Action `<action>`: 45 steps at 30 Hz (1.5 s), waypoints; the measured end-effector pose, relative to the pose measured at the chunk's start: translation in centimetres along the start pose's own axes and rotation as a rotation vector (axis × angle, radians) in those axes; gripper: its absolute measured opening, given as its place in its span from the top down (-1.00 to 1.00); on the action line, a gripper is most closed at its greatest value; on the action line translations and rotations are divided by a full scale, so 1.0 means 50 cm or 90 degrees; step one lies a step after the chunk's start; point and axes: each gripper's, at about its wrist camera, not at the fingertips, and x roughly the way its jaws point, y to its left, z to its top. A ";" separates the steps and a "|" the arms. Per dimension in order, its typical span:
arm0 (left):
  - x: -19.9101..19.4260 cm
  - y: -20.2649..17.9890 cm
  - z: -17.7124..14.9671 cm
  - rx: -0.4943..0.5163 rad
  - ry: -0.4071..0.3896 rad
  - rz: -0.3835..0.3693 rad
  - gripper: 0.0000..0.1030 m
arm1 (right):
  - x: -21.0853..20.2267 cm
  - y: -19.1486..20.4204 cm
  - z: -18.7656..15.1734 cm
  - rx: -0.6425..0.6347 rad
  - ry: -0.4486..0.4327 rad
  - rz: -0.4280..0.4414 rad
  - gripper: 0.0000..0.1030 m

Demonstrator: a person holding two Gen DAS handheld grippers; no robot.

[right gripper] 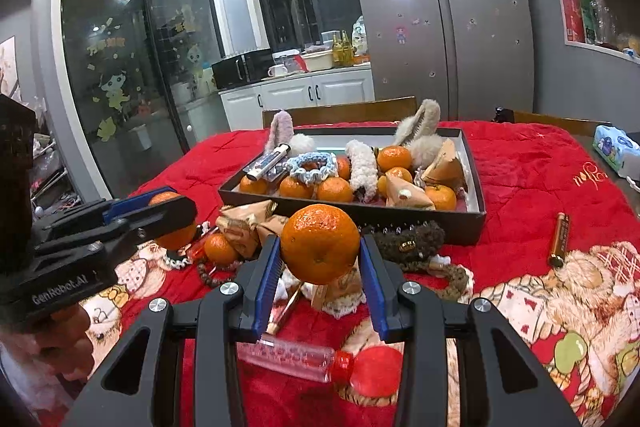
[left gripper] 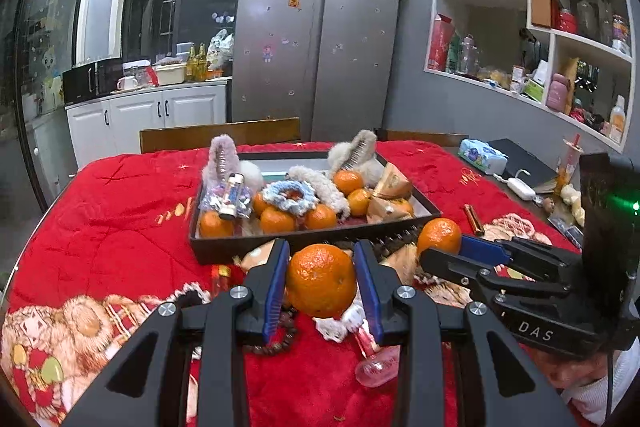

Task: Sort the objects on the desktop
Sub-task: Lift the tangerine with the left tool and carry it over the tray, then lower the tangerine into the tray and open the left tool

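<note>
Each claw is clenched on a round orange tangerine with dimpled peel. The left claw (left gripper: pixel 322 281) grips its tangerine (left gripper: pixel 321 281) between the blue ribbed pads, held clear above the counter, which is draped in a red quilted cloth (left gripper: pixel 120 211), just in front of the shallow dark rectangular tray (left gripper: pixel 312 241). The right claw (right gripper: pixel 320 255) holds the other tangerine (right gripper: pixel 320 243) the same way, alongside and just short of the tray (right gripper: pixel 478 187).

The fruit is smooth and round, so either one could squirt out of its pads if the grip slackens or the claw jolts. The two claws are near each other and could knock together on the way in. The tray is already crowded with tangerines, fluffy hair clips and wrapped packets, so a dropped fruit might roll off the heap or over the low rim.

A tangerine has no real long axis; the left one shows a small dimple facing the camera, low on the right.
</note>
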 end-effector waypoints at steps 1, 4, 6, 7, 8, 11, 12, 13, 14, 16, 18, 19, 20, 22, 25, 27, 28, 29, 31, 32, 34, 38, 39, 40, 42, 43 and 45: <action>0.004 0.005 0.008 -0.001 0.003 0.005 0.32 | 0.004 0.001 0.005 0.000 0.002 -0.001 0.27; 0.020 0.021 0.031 -0.009 0.009 0.012 0.32 | 0.018 0.007 0.026 -0.011 0.009 -0.011 0.27; 0.035 0.029 0.045 -0.012 0.015 0.014 0.32 | 0.026 0.012 0.038 -0.019 0.011 -0.013 0.27; 0.044 0.032 0.052 -0.014 0.018 0.016 0.32 | 0.030 0.014 0.044 -0.022 0.012 -0.012 0.27; 0.053 0.035 0.059 -0.015 0.022 0.015 0.32 | 0.034 0.016 0.050 -0.025 0.013 -0.013 0.27; 0.075 0.045 0.074 -0.021 0.028 0.009 0.32 | 0.047 0.019 0.075 -0.031 0.011 -0.010 0.27; 0.081 0.047 0.078 -0.024 0.029 0.009 0.32 | 0.050 0.019 0.080 -0.032 0.012 -0.008 0.27; 0.090 0.052 0.083 -0.028 0.033 0.007 0.32 | 0.057 0.020 0.088 -0.035 0.013 -0.006 0.27; 0.102 0.061 0.088 -0.035 0.039 0.006 0.32 | 0.061 0.021 0.093 -0.036 0.014 -0.005 0.27; 0.119 0.070 0.093 -0.040 0.047 0.007 0.32 | 0.073 0.020 0.101 -0.037 0.017 -0.002 0.27; 0.142 0.086 0.101 -0.043 0.053 0.014 0.32 | 0.085 0.016 0.109 -0.038 0.019 -0.002 0.27; 0.151 0.092 0.104 -0.043 0.054 0.016 0.32 | 0.095 0.013 0.114 -0.038 0.023 -0.001 0.27; 0.164 0.101 0.108 -0.045 0.058 0.019 0.32 | 0.103 0.009 0.116 -0.036 0.026 -0.001 0.27; 0.185 0.118 0.113 -0.057 0.068 0.026 0.32 | 0.128 0.003 0.126 -0.029 0.038 0.004 0.27; 0.220 0.146 0.116 -0.062 0.094 0.030 0.32 | 0.156 0.002 0.133 -0.022 0.051 0.023 0.27; 0.237 0.161 0.115 -0.054 0.104 0.038 0.32 | 0.181 0.007 0.138 -0.018 0.061 0.042 0.27; 0.245 0.169 0.113 -0.053 0.108 0.040 0.32 | 0.191 0.012 0.139 -0.020 0.064 0.048 0.27; 0.257 0.182 0.109 -0.059 0.118 0.041 0.32 | 0.202 0.017 0.141 -0.024 0.067 0.052 0.27; 0.272 0.196 0.100 -0.073 0.134 0.035 0.32 | 0.224 0.029 0.141 -0.033 0.075 0.062 0.27; 0.282 0.203 0.095 -0.074 0.147 0.029 0.32 | 0.239 0.037 0.141 -0.041 0.085 0.064 0.27; 0.293 0.208 0.090 -0.063 0.147 0.025 0.32 | 0.264 0.048 0.142 -0.054 0.105 0.066 0.27; 0.299 0.197 0.092 -0.015 0.135 0.053 0.32 | 0.308 0.064 0.143 -0.056 0.138 0.085 0.27; 0.305 0.202 0.089 -0.010 0.136 0.063 0.32 | 0.319 0.071 0.141 -0.065 0.143 0.085 0.27; 0.312 0.209 0.087 -0.020 0.142 0.057 0.32 | 0.323 0.078 0.137 -0.072 0.147 0.081 0.27; 0.311 0.219 0.087 -0.036 0.138 0.040 0.32 | 0.337 0.081 0.133 -0.073 0.164 0.077 0.27; 0.312 0.219 0.089 -0.031 0.139 0.040 0.32 | 0.340 0.078 0.131 -0.064 0.169 0.083 0.27; 0.313 0.218 0.090 -0.027 0.134 0.041 0.32 | 0.342 0.078 0.130 -0.064 0.172 0.089 0.27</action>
